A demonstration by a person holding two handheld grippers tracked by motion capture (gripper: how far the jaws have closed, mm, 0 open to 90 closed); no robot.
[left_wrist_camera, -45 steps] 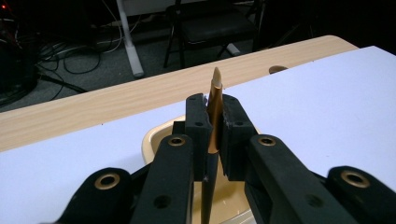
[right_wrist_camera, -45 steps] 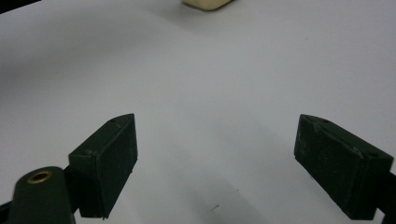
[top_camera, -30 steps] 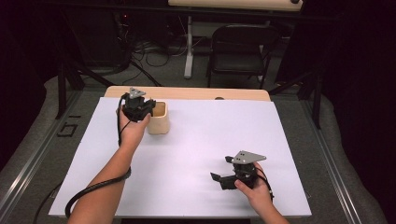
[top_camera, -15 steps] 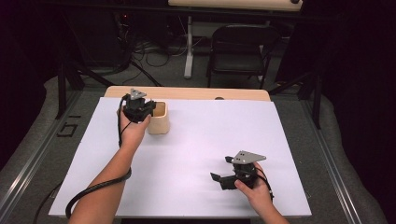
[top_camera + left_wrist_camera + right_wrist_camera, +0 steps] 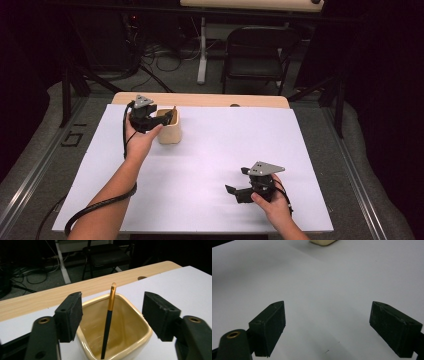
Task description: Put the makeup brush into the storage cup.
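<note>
Near the table's (image 5: 210, 165) far left edge, your left gripper (image 5: 112, 315), its jaws just spread wide, has let go of the brush (image 5: 109, 317), now leaning inside the cream cup (image 5: 125, 340). Lift straight up, clear of the handle. Your right gripper (image 5: 240, 182) rests open, holding nothing.

A white sheet (image 5: 210, 165) covers most of the table (image 5: 200, 99), whose pale wooden far edge stays bare, with 1 small round hole (image 5: 234, 105) in it. Behind the table, on the grey floor (image 5: 320, 125), stands 1 black folding chair (image 5: 257, 55). Left of the chair a white post (image 5: 202, 50) rises from the floor, and loose black cables (image 5: 165, 62) lie tangled near it. Metal rails (image 5: 30, 170) run along the floor on both sides.
</note>
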